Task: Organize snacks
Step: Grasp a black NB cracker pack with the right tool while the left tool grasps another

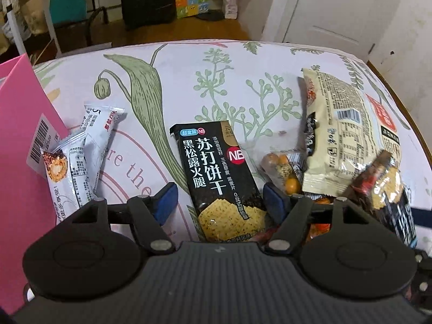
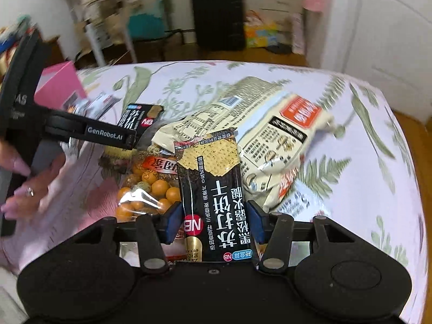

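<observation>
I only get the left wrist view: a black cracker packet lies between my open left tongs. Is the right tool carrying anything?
Observer: Yes. The right tongs are closed on a second black cracker packet. It looks sharp while the table behind it is blurred.
Operator: What sits under that packet?
Observer: A clear plastic bag of round orange snacks, just left of the held packet and lower.
Operator: The pink panel on my left, is it a box?
Observer: From the right wrist it reads as a pink cardboard box at the far left. It is blurred, so I can't tell whether it is open.
</observation>
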### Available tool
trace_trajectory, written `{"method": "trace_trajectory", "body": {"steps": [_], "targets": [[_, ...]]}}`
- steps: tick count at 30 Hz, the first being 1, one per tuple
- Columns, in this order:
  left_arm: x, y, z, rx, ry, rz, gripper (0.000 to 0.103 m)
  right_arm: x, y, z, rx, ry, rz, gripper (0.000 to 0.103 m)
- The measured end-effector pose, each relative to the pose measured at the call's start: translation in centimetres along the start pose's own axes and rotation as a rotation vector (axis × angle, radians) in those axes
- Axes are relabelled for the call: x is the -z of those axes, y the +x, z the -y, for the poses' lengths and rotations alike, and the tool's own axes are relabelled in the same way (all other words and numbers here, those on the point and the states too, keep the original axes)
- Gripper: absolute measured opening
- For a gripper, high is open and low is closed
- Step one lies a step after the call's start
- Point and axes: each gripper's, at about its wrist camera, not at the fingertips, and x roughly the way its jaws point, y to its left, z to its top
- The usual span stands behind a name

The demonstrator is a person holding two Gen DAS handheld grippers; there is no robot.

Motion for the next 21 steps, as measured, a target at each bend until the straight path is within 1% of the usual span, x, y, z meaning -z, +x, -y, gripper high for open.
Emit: {"method": "trace_trajectory", "body": {"steps": [3, 5, 8, 10, 12, 14, 16, 19, 21], "targets": [[0.2, 0.1, 0.3, -0.014, 0.0, 0.003, 0.068, -0.1, -0.5, 0.6, -0.002, 0.084, -0.004, 0.056], [0.3, 0.2, 0.7, -0.038, 0.006, 0.012, 0.069, -0.2, -0.9, 0.8, 0.002, 0.111, 0.007, 0.056], [0.6, 0.3, 1.2, -0.085, 0.037, 0.039, 0.073, -0.7, -1.5, 0.6, 0.023, 0.101, 0.033, 0.056], [0.7, 0.5, 1.0, -0.086, 0.034, 0.048, 0.075, -1.1, -1.7, 0.2, 0.024, 0.089, 0.04, 0.056], [0.6, 0.5, 0.8, -0.091, 0.053, 0.054, 0.074, -1.3, -1.6, -0.3, 0.04, 0.068, 0.037, 0.056], [0.6, 0.5, 0.8, -0.111, 0.074, 0.056, 0.063, -1.5, -1.6, -0.4, 0.049, 0.058, 0.033, 0.056], [0.5, 0.2, 0.8, -0.108, 0.079, 0.057, 0.055, -1.7, -1.9, -0.3, 0.053, 0.066, 0.036, 0.056], [0.5, 0.0, 0.7, -0.101, 0.068, 0.046, 0.054, -2.3, -2.4, 0.1, 0.084, 0.076, 0.053, 0.056], [0.4, -0.2, 0.5, -0.094, 0.058, 0.036, 0.053, -2.5, -2.5, 0.4, 0.078, 0.089, 0.05, 0.056]]}}
